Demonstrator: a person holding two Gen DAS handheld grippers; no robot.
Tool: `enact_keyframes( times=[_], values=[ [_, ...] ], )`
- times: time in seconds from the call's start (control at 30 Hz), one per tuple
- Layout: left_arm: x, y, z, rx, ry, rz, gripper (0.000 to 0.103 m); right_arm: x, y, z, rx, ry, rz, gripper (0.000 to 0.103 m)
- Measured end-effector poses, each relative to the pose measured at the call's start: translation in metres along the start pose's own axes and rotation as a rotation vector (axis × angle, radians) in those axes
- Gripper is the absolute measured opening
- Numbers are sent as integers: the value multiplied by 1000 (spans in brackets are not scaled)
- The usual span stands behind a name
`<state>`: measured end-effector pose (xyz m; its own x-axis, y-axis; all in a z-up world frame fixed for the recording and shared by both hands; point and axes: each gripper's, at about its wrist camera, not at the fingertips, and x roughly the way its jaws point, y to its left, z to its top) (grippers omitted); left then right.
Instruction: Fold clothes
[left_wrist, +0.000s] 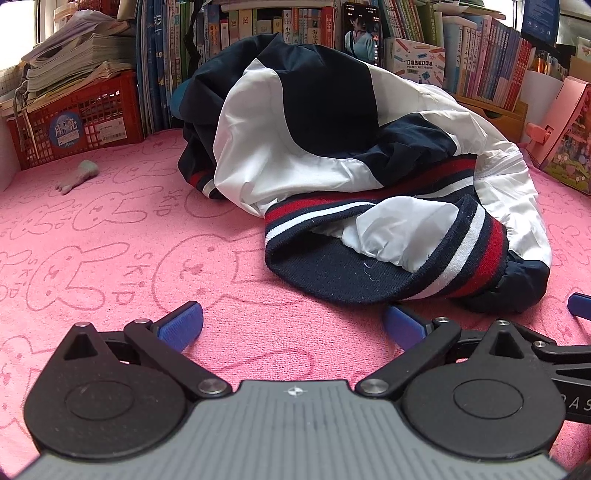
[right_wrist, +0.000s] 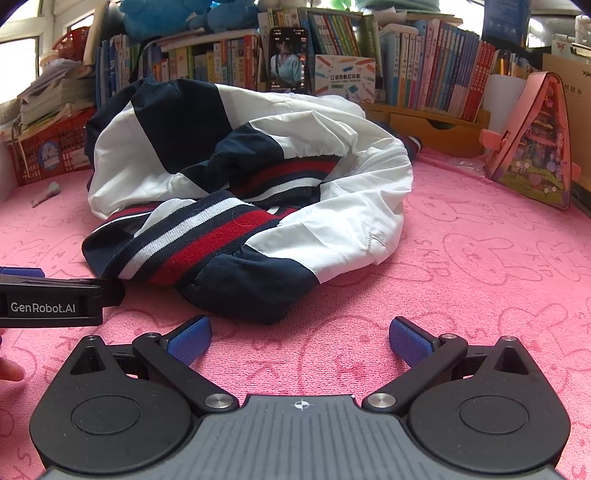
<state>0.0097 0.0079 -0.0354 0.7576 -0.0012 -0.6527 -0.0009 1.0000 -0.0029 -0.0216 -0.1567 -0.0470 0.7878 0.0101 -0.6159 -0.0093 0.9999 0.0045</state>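
Observation:
A crumpled navy and white jacket with a red, white and navy striped knit hem lies in a heap on the pink rabbit-print cloth. It also shows in the right wrist view. My left gripper is open and empty, low over the cloth just in front of the striped hem. My right gripper is open and empty, just in front of the jacket's navy corner. The left gripper's body shows at the left edge of the right wrist view.
A red crate with stacked papers stands at the back left. Rows of books line the back. A pink picture stand is at the right. A small pale object lies on the cloth at the left.

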Motion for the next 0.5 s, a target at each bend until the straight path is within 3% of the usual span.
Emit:
enact_keyframes(
  times=[0.5],
  values=[
    [-1, -1, -1, 2, -13, 1, 103, 0, 0, 1, 3, 1, -2, 103]
  ],
)
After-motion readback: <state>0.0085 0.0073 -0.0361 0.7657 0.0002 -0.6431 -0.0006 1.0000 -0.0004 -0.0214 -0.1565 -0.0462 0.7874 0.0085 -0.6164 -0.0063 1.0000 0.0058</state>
